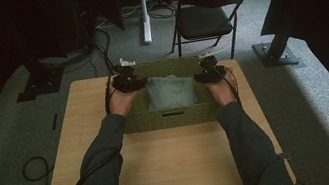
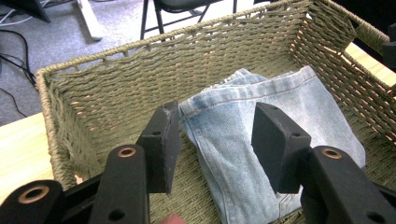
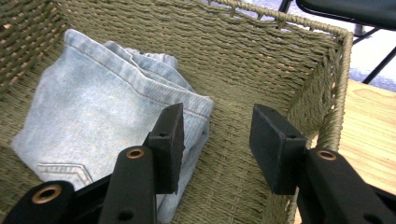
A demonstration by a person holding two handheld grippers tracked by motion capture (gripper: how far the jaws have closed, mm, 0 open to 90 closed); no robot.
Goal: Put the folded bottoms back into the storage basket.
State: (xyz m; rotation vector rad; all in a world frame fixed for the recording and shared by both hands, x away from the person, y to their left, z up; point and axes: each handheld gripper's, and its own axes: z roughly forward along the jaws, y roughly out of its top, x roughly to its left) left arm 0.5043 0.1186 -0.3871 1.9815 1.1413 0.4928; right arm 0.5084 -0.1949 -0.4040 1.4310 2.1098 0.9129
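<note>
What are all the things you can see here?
Folded jeans: one, light blue denim, lying in the basket.
Woven basket: one, olive green, at the table's far half.
Table: one, light wood, on grey carpet.
Folding chair: one, black, beyond the table.
Cables: several, black, on the carpet at left.
White stand: one, beyond the table, beside the chair.
Left gripper: one, black, jaws open over the jeans' edge.
Right gripper: one, black, jaws open inside the basket.
Person's arms: two, grey sleeves, reaching from below.

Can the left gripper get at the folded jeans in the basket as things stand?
Probably yes: the left gripper hangs open over the jeans inside the basket, with nothing between.
</note>
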